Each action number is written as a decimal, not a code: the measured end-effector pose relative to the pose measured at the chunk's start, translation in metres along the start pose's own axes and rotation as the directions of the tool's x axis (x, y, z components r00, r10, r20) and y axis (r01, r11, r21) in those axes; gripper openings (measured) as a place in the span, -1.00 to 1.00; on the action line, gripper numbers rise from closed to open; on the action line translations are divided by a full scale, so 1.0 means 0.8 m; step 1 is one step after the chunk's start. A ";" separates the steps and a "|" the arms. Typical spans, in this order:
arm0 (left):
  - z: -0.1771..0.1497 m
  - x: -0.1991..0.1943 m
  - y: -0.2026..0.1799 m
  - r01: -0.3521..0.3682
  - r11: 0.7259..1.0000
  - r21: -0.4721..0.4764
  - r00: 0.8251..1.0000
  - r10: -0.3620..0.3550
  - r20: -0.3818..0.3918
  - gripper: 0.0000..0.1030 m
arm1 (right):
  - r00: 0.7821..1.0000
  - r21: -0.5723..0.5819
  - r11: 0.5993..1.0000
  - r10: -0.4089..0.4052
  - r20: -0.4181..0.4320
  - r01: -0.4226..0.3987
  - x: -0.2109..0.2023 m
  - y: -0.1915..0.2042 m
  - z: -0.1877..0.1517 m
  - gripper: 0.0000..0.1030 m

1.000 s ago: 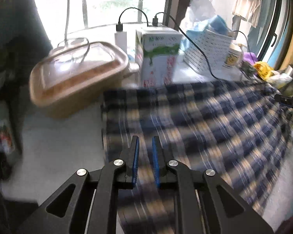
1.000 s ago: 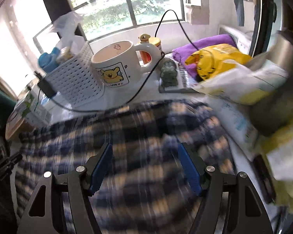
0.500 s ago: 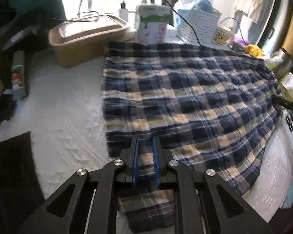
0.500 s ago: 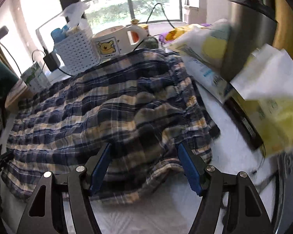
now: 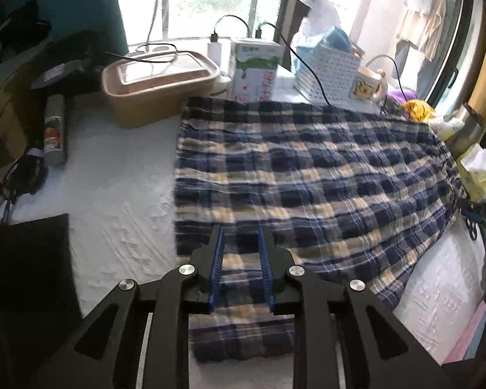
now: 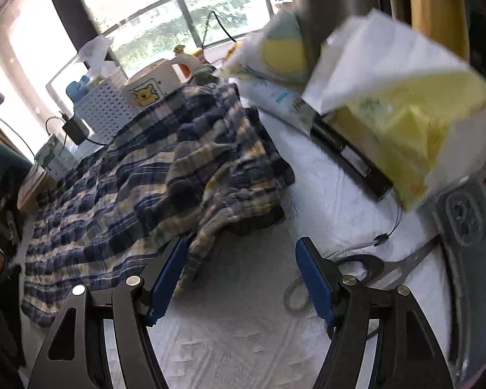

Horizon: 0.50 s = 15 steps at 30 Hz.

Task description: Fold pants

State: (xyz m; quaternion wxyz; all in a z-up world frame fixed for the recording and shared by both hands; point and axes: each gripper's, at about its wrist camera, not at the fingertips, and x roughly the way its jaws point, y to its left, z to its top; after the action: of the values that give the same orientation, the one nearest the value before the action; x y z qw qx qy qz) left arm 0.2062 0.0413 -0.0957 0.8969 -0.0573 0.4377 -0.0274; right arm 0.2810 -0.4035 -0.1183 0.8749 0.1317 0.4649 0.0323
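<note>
Lying doubled lengthwise on the white textured bench (image 5: pixel 120 194), the blue-and-cream checked cotton pants (image 5: pixel 307 175) await cross folds; left gripper (image 5: pixel 239 269) fingers have just parted off the cloth, right gripper (image 6: pixel 243 278) fingers gape empty.

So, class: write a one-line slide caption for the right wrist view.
Open right gripper over white tablecloth, beside the bunched edge of plaid pants; scissors lie nearby.

The white textured worktop (image 5: pixel 120 194) carries the plaid pants (image 5: pixel 307 175), a tan tub (image 5: pixel 158 87), a carton (image 5: pixel 256 71), a basket (image 5: pixel 327 77), a mug (image 5: pixel 366 86) and scissors (image 6: pixel 388 264).
</note>
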 end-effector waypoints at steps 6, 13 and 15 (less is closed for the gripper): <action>0.003 0.002 -0.015 0.006 1.000 0.019 1.000 -0.006 -0.012 -0.59 | 0.991 0.130 0.984 0.113 0.067 -0.121 0.015 -0.024 0.018 0.39; 0.009 0.000 -0.019 0.000 1.000 0.023 1.000 0.001 -0.007 -0.58 | 0.983 0.186 0.967 0.161 0.089 -0.176 0.039 -0.020 0.033 -0.37; 0.008 -0.001 -0.016 -0.003 1.000 0.022 1.000 0.003 -0.007 -0.58 | 0.979 0.202 0.960 0.179 0.098 -0.196 0.041 -0.023 0.033 -0.41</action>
State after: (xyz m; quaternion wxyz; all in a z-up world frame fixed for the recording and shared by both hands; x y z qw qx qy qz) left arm 0.2108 0.0289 -0.0897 0.8960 -0.0468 0.4404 -0.0307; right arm 0.3196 -0.4203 -0.1352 0.8667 0.2684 0.4162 0.0602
